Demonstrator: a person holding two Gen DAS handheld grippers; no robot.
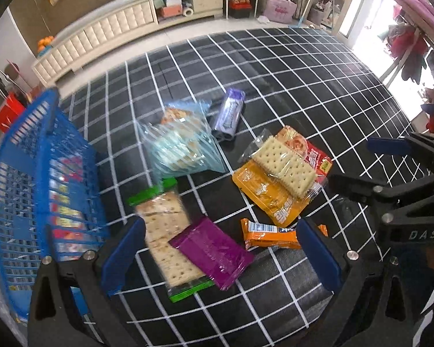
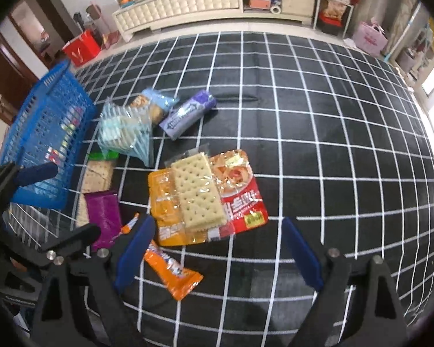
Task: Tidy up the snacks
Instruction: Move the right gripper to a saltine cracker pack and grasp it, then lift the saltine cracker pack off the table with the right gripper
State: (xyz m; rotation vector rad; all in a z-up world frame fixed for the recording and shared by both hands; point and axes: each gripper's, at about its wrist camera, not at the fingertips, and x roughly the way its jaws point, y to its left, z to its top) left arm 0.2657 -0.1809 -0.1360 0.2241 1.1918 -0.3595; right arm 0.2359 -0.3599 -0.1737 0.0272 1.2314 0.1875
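Left claw (image 1: pixel 220 257): held wide apart, nothing gripped, above the purple packet (image 1: pixel 212 250) and the green-edged cracker pack (image 1: pixel 166 231).
Right claw (image 2: pixel 217 254): spread wide and empty, above the orange bar (image 2: pixel 170 271).
Snacks: scattered on the black checked table (image 2: pixel 318 133).
Clear cracker pack (image 2: pixel 195 190): laid across the orange packet (image 2: pixel 163 202) and red packet (image 2: pixel 240 196).
Blue basket (image 1: pixel 37 179): at the table's left edge, packets seen inside.

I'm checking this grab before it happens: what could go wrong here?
The cracker pack lies on the orange and red packs, so a grab may drag all three. The purple pack overlaps the green-edged crackers; the open left claw could pinch both.
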